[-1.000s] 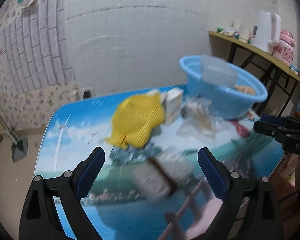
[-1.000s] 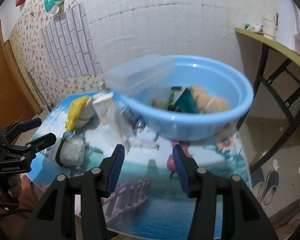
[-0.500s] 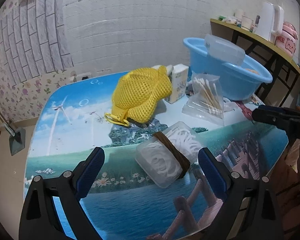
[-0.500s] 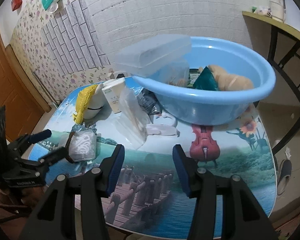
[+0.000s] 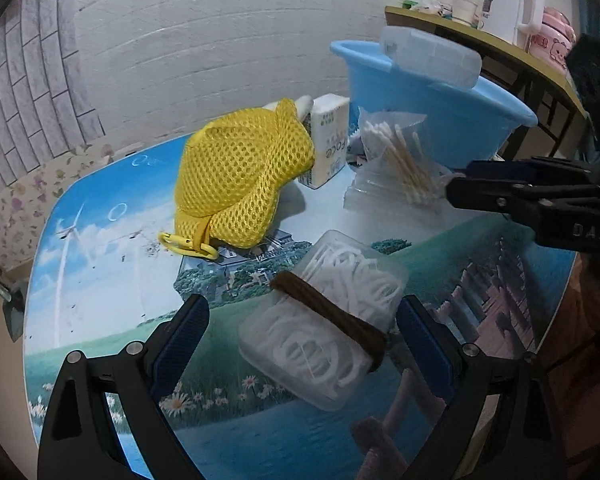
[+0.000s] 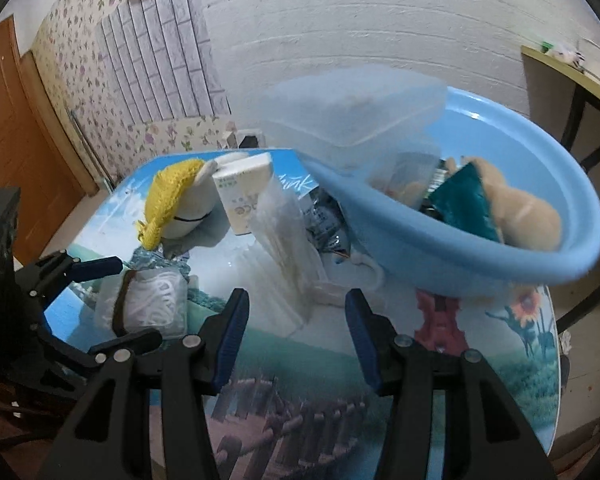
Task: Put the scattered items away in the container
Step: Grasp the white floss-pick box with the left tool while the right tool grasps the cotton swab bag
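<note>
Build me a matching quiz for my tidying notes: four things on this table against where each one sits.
Things:
1. clear plastic box of white floss picks
2. yellow mesh pouch
3. tan plush toy
4. clear bag of cotton swabs

Places:
A. inside the blue plastic basin
B. between the left tool's open fingers
C. beside the white carton
D. just in front of the basin

Pairs: 1-B, 2-C, 3-A, 4-D

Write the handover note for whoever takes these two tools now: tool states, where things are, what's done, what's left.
Left tool: open, jaws either side of the floss pick box, not gripping.
Right tool: open, empty, facing the cotton swab bag.
Blue basin: holds a plush toy, a green packet and a clear lidded box leaning on its rim.
On the table: yellow mesh pouch, tissue pack, swab bag, floss box.
Left: put all four in the basin.
</note>
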